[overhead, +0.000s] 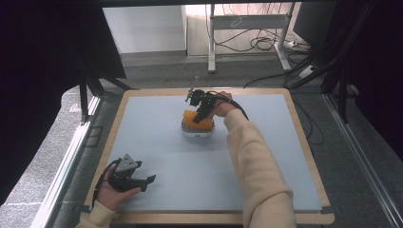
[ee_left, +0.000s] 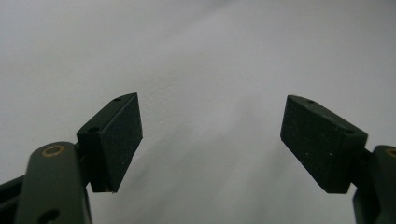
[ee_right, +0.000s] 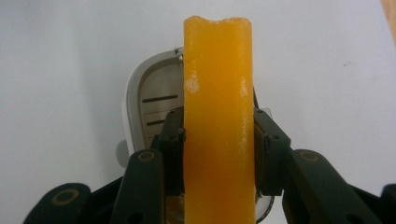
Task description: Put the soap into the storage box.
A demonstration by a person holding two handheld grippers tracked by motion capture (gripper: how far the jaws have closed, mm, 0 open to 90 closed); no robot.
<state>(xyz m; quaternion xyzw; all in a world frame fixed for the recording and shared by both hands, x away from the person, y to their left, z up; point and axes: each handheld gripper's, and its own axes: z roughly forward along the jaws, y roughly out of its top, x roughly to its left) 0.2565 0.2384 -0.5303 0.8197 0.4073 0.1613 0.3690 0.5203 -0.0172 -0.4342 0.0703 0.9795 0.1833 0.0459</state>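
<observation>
Orange sponge block (ee_right: 218, 121) sits clamped in the right gripper (ee_right: 218, 140), just above the white kitchen scale (ee_right: 149, 102) at the table's (overhead: 266, 156) far middle. Lower it level, centred on the platform. Left gripper (ee_left: 212, 140) rests near-left, jaws apart.

Counted on the table (overhead: 142, 142): two handheld grippers, namely left gripper (overhead: 151, 179) and right gripper (overhead: 203, 114); one orange block (ee_right: 218, 116); one white scale (ee_right: 149, 93) beneath it; two black pads (ee_left: 116, 140) per gripper; one blue-grey table mat
</observation>
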